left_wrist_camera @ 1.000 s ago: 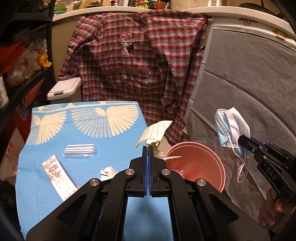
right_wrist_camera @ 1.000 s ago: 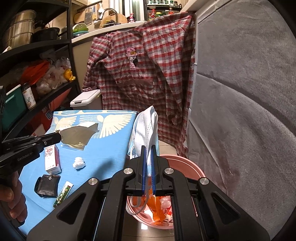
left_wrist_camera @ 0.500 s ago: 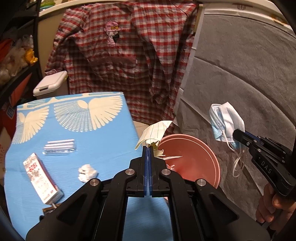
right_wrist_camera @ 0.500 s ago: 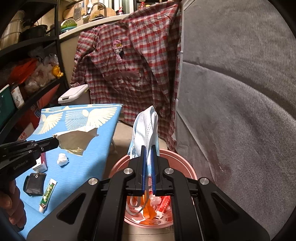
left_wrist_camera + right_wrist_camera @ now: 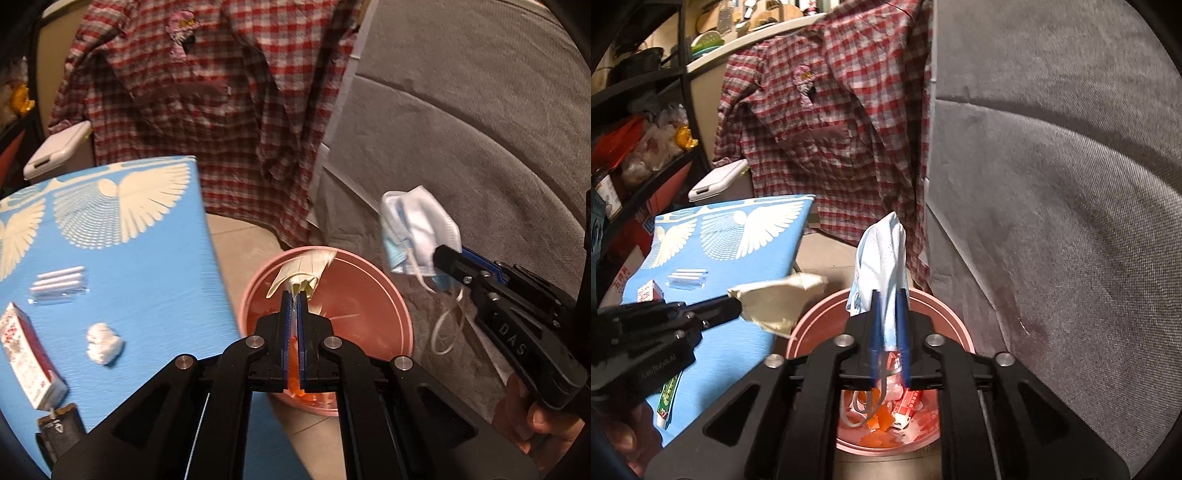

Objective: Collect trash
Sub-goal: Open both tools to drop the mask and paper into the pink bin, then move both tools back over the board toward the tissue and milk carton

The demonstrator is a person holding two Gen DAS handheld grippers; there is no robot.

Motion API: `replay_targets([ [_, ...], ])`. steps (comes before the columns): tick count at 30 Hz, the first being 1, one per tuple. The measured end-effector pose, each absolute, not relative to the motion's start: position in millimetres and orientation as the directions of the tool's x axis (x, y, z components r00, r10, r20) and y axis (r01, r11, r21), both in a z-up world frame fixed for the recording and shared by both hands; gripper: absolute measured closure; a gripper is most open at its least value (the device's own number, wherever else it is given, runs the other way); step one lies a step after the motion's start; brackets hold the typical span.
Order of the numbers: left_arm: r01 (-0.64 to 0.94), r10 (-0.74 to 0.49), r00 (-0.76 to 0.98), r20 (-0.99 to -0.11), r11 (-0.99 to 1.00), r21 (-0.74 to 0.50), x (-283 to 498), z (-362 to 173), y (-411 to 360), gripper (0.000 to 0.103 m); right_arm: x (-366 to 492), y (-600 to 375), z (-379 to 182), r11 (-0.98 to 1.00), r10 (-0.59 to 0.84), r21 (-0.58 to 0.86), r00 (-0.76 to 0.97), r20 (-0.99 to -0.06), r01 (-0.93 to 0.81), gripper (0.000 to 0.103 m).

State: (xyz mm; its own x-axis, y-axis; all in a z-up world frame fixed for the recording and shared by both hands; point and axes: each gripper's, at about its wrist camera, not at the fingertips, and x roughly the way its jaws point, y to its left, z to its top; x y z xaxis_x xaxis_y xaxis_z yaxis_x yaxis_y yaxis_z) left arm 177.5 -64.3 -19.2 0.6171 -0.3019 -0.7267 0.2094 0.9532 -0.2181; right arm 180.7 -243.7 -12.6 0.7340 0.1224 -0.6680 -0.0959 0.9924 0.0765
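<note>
I have the cream paper wrapper (image 5: 301, 271) pinched in the left gripper (image 5: 294, 293), whose blue pads are closed almost together on its crumpled lower end. It hangs over the pink bin (image 5: 402, 314), which stands on the floor just right of the blue table (image 5: 155, 280). From the right wrist the same wrapper (image 5: 779, 301) shows at the tip of the left gripper (image 5: 733, 306), above the bin's left rim (image 5: 798, 332).

My right gripper (image 5: 886, 295) is clamped on a light blue face mask (image 5: 881, 254); the pads stand a little apart with the folded mask filling the gap, and its white ear loop (image 5: 864, 402) dangles down into the bin, among orange scraps and a red-and-white packet (image 5: 910, 402). From the left wrist that mask (image 5: 421, 232) sits to the right of the bin, held at the tip of the right gripper (image 5: 443, 254), whose body carries the letters "DAS" (image 5: 511, 338).

On the table I see a crumpled white tissue (image 5: 103, 343), a clear pack of white sticks (image 5: 59, 284), a red-and-white carton (image 5: 27, 354) with print I cannot read, and a dark wrapper (image 5: 61, 428) at the near edge. A green-and-white tube (image 5: 668, 398) lies near the left gripper. A red plaid shirt (image 5: 207, 96) hangs behind, with a grey cloth (image 5: 461, 129) to its right.
</note>
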Motion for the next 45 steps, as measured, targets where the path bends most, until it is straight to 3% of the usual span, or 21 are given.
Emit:
replay_targets([
  [2, 0.215, -0.303, 0.613, -0.73, 0.953, -0.216, 178, -20, -69, 0.088, 182, -246, -13, 0.993, 0.118, 0.08, 0.734, -0.669, -0.087, 0.067],
  [4, 0.218, -0.304, 0.616, -0.726, 0.952, -0.214, 177, -19, -68, 0.087, 181, -247, -13, 0.994, 0.11, 0.075, 0.736, -0.668, -0.081, 0.061],
  [14, 0.201, -0.28, 0.661, -0.696, 0.96, -0.195, 157, 4, -35, 0.087, 168, -240, 2, 0.991, 0.136, 0.097, 0.759, -0.636, -0.097, 0.061],
  [26, 0.081, -0.188, 0.742, -0.643, 0.978, -0.192, 118, 40, 67, 0.087, 143, -196, 23, 0.977, 0.211, 0.091, 0.786, -0.581, -0.195, 0.061],
  [29, 0.03, -0.157, 0.757, -0.634, 0.978, -0.206, 109, 45, 99, 0.087, 139, -181, 25, 0.97, 0.237, 0.09, 0.783, -0.575, -0.227, 0.065],
  [34, -0.053, -0.1, 0.775, -0.624, 0.974, -0.222, 97, 49, 143, 0.087, 134, -155, 26, 0.95, 0.296, 0.094, 0.768, -0.568, -0.297, 0.086],
  [45, -0.163, -0.002, 0.761, -0.649, 0.967, -0.194, 98, 33, 182, 0.087, 132, -104, 17, 0.909, 0.386, 0.1, 0.723, -0.573, -0.405, 0.088],
])
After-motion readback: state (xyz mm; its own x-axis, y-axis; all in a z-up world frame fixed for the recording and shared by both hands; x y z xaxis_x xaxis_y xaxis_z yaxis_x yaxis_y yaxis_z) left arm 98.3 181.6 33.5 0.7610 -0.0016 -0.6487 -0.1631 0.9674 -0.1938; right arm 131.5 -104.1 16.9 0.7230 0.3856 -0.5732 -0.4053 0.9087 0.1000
